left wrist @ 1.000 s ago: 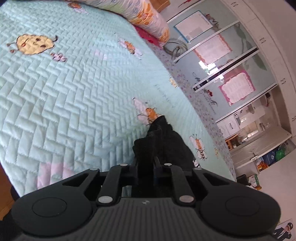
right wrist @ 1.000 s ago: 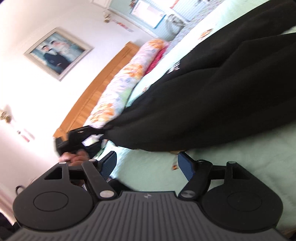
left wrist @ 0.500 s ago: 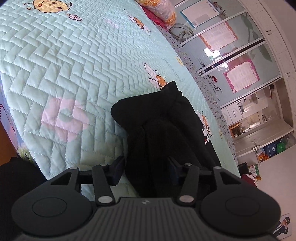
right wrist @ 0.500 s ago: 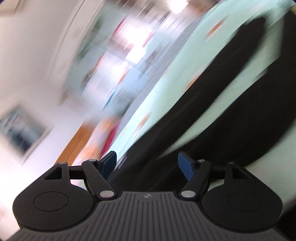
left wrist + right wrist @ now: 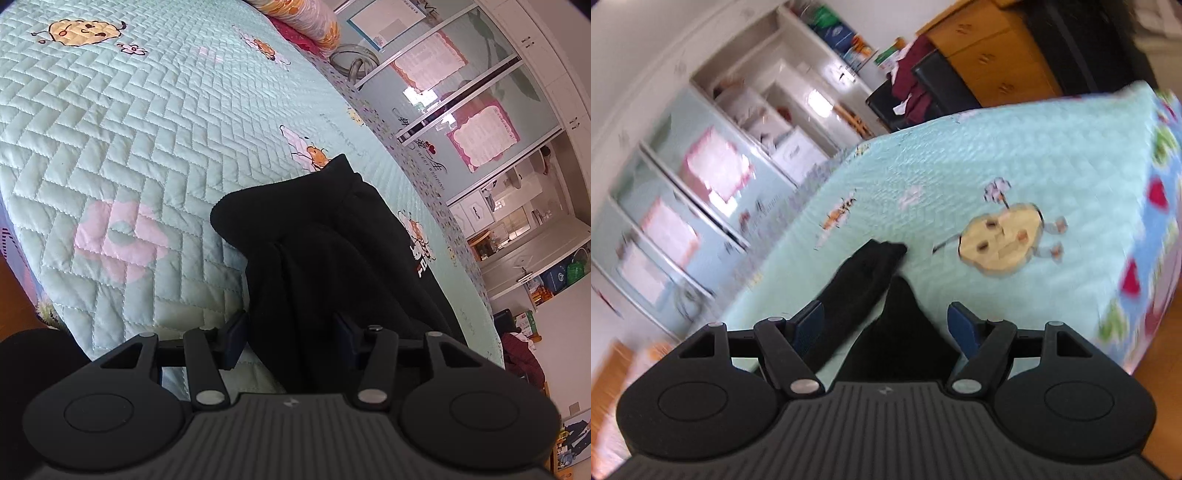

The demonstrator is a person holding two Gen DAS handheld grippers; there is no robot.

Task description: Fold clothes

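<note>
Released since earlier, black garment (image 5: 332,251) lies between both tongs' spread fingers; only right view blurs.

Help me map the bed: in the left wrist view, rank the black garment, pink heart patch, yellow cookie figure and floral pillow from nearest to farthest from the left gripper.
1. Black garment, between the open fingers.
2. Pink heart patch, left.
3. Yellow cookie figure, far left.
4. Floral pillow, top, at the bed's far end.

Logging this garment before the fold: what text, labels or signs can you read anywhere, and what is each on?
Black garment: white print at its edge, partly hidden, not readable.
Wardrobe door: decal reads roughly "SWEET WEDDING"; the script above it is not legible.
Pink-bordered sheets on the doors: text too small.
Quilt: faint lettering near its edge, unreadable.
Right wrist view: too blurred.
</note>
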